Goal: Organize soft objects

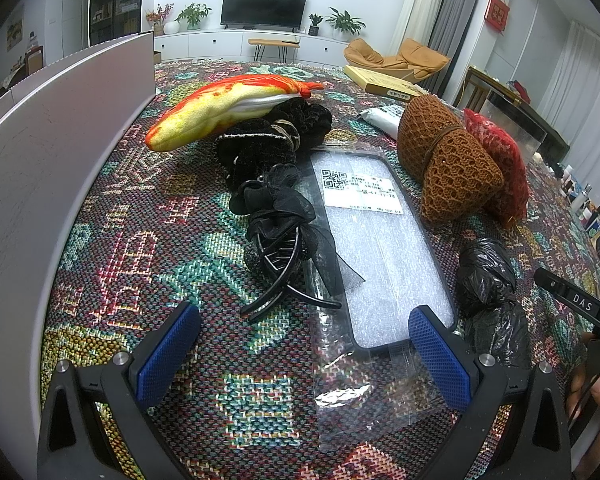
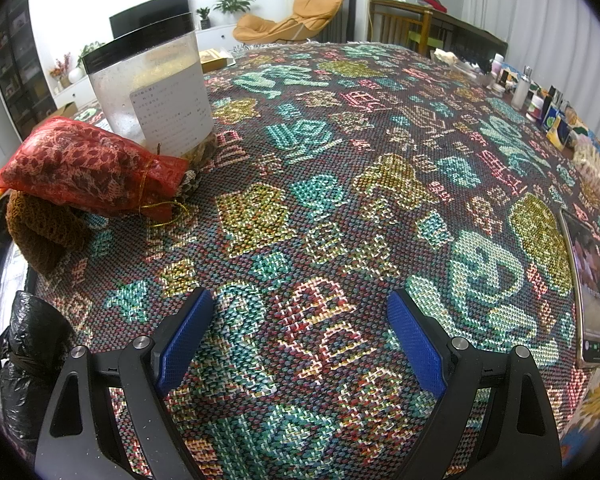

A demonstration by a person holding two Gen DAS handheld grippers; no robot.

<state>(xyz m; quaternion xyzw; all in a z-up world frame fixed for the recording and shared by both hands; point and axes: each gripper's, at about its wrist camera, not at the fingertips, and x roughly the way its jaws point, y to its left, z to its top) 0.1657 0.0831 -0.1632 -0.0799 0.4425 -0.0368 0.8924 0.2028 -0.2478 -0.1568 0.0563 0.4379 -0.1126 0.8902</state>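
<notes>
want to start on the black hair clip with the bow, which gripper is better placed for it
Left. The left gripper is open with the hair clip just ahead; the right gripper faces bare tablecloth.

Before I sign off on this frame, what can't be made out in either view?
- Black bag: contents hidden by its opaque plastic, both views.
- Jar: label print too small, right view.
- Knit bundle: cut off by the left edge and covered by the red pouch, right view.
- Phone: cut off by the right edge, screen blurred.
- Parcel label: text too small, left view.
</notes>
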